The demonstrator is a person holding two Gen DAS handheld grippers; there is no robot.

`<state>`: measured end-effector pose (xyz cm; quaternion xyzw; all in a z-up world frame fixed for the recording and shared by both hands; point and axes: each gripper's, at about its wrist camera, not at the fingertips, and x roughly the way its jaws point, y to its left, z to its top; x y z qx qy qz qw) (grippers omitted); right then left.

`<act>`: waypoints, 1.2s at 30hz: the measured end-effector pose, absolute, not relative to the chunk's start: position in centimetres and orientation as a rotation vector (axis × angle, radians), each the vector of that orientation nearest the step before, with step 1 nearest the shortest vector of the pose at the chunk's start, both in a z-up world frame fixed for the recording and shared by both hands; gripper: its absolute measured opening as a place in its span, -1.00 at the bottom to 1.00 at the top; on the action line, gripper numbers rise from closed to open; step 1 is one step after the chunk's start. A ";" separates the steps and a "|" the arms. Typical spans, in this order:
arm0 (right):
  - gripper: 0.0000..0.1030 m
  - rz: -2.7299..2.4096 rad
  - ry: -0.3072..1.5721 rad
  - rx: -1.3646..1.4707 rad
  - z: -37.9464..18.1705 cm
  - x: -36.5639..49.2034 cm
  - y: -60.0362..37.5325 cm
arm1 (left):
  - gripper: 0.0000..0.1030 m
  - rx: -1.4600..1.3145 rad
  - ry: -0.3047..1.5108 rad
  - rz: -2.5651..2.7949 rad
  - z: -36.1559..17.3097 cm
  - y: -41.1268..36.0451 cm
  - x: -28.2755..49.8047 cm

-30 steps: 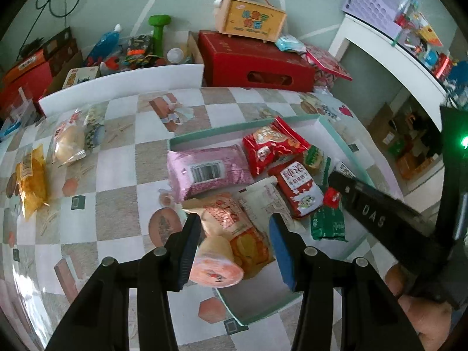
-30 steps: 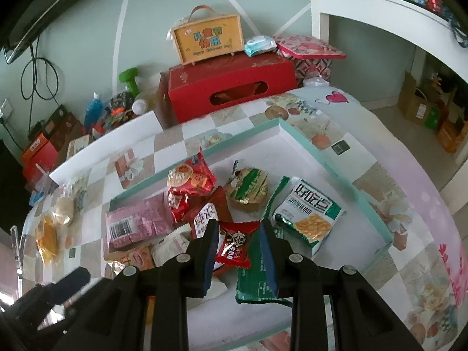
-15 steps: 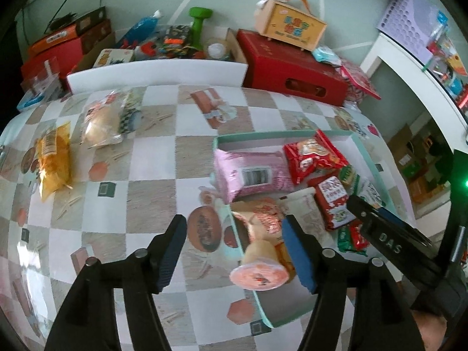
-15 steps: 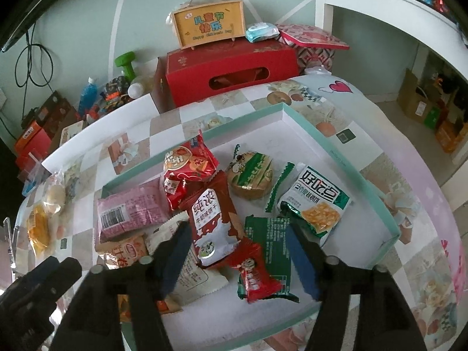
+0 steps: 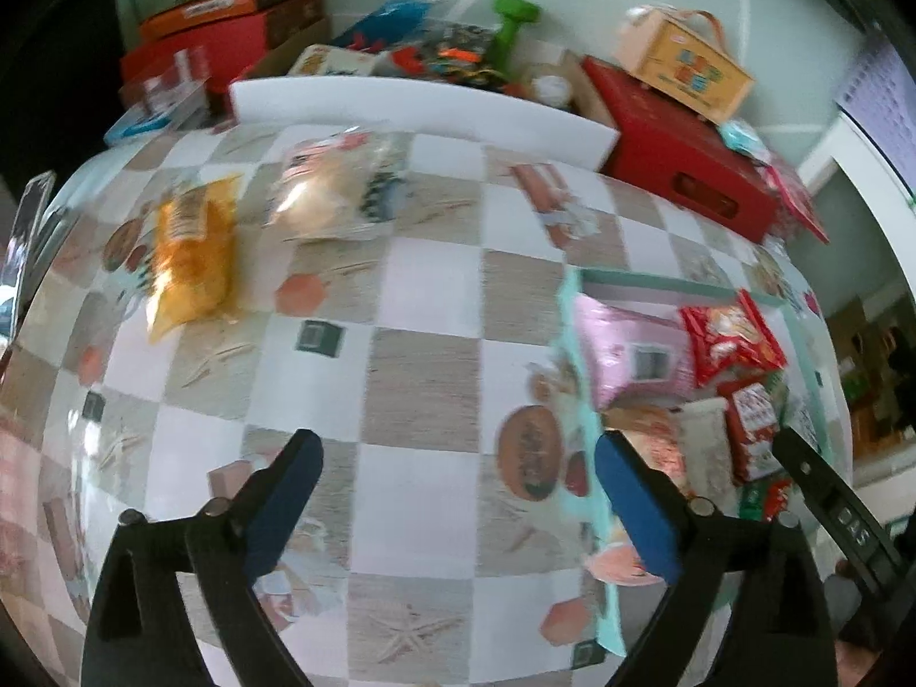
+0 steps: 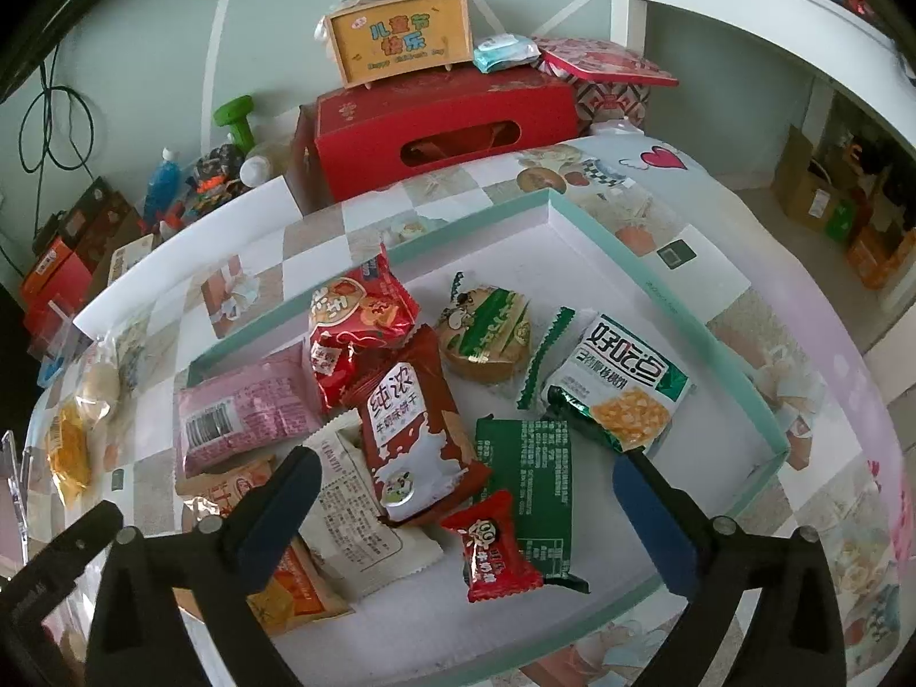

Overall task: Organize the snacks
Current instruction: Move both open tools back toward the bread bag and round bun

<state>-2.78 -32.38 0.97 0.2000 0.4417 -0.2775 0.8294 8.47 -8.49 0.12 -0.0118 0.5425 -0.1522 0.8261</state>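
A teal-rimmed white tray [image 6: 658, 275] holds several snack packs, among them a pink pack [image 6: 246, 412], a small red candy pack [image 6: 495, 547] and a dark green pack [image 6: 529, 478]. My right gripper [image 6: 458, 506] is open and empty just above the tray's near side, over the red candy pack. My left gripper [image 5: 458, 486] is open and empty above the bare checkered tablecloth, left of the tray [image 5: 572, 309]. A yellow snack bag [image 5: 192, 255] and a clear bag of pale bread [image 5: 332, 189] lie on the table at the far left.
A red box [image 6: 446, 126] with a yellow carry case [image 6: 395, 37] on it stands behind the table. A green dumbbell [image 5: 515, 23], bottles and red boxes crowd the back left. A white shelf [image 6: 761, 11] stands at the right.
My left gripper has let go of the peach-coloured snack in the tray, opened wide and swung left over the table. My right gripper has released the red candy pack into the tray and opened wide.
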 end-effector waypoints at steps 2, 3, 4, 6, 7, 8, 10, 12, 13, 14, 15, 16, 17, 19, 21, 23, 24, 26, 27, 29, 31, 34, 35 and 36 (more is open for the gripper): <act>1.00 -0.592 0.934 0.413 1.1 -2.7 -32.2 | 0.87 -0.044 1.160 -0.303 -0.1 -7.7 8.9; 1.00 -0.594 0.931 0.409 1.2 -2.7 -32.1 | 0.87 -0.052 1.160 -0.293 -0.2 -7.3 9.0; 1.00 -0.596 0.924 0.403 1.3 -2.7 -32.0 | 0.87 -0.060 1.157 -0.282 -0.2 -6.8 9.2; 1.00 -0.595 0.915 0.396 1.5 -2.5 -31.7 | 0.88 -0.074 1.146 -0.252 -0.2 -5.7 9.6; 1.00 -0.593 0.909 0.392 1.6 -2.5 -31.6 | 0.89 -0.078 1.140 -0.239 -0.2 -5.2 9.7; 1.00 -0.591 0.906 0.389 1.7 -2.3 -31.4 | 0.92 -0.084 1.134 -0.226 -0.1 -4.8 9.9; 1.00 -0.581 0.901 0.383 1.9 -2.1 -30.9 | 0.94 -0.103 1.123 -0.196 0.0 -3.5 10.3; 1.00 -0.562 0.898 0.366 2.0 -1.6 -30.1 | 0.95 -0.133 1.120 -0.167 0.0 -2.1 10.7; 1.00 -0.553 0.897 0.356 2.0 -1.4 -29.7 | 0.95 -0.146 1.121 -0.156 -0.1 -1.5 10.8; 1.00 -0.543 0.896 0.345 2.1 -1.1 -29.2 | 0.95 -0.160 1.121 -0.144 -0.1 -0.8 11.0; 1.00 -0.536 0.896 0.338 2.1 -1.0 -28.8 | 0.95 -0.172 1.122 -0.131 -0.2 -0.1 11.1; 1.00 -0.520 0.892 0.326 2.2 -0.7 -28.2 | 0.95 -0.182 1.123 -0.115 -0.3 0.5 11.3; 1.00 -0.507 0.888 0.322 2.3 -0.5 -27.8 | 0.95 -0.187 1.122 -0.103 -0.4 1.0 11.4; 1.00 -0.451 0.867 0.332 2.6 -0.2 -26.8 | 0.95 -0.196 1.120 -0.086 -0.5 1.8 11.7; 1.00 -0.378 0.850 0.365 2.8 0.2 -26.0 | 0.96 -0.203 1.110 -0.079 -0.4 2.4 11.9; 1.00 -0.308 0.838 0.394 2.9 0.6 -24.9 | 0.96 -0.208 1.096 -0.083 -0.2 2.7 12.1; 1.00 -0.291 0.838 0.388 2.8 0.8 -24.3 | 0.96 -0.208 1.091 -0.087 -0.2 2.8 12.3; 1.00 -0.265 0.843 0.354 2.7 1.3 -23.0 | 0.96 -0.207 1.080 -0.098 -0.1 2.9 12.5; 1.00 -0.258 0.845 0.342 2.6 1.4 -22.4 | 0.96 -0.208 1.074 -0.103 -0.1 2.9 12.6; 1.00 -0.235 0.855 0.319 2.3 1.9 -21.2 | 0.96 -0.209 1.066 -0.106 0.0 3.0 12.9; 1.00 -0.211 0.861 0.315 2.1 2.3 -20.3 | 0.96 -0.209 1.055 -0.106 0.1 3.2 13.1; 1.00 -0.189 0.857 0.292 1.9 2.6 -18.9 | 0.96 -0.203 1.039 -0.095 0.1 3.8 13.4; 1.00 -0.188 0.853 0.280 1.9 2.8 -18.7 | 0.96 -0.201 1.036 -0.088 0.1 4.0 13.6; 1.00 -0.186 0.848 0.264 2.0 2.9 -18.2 | 0.96 -0.199 1.033 -0.084 0.1 4.2 13.7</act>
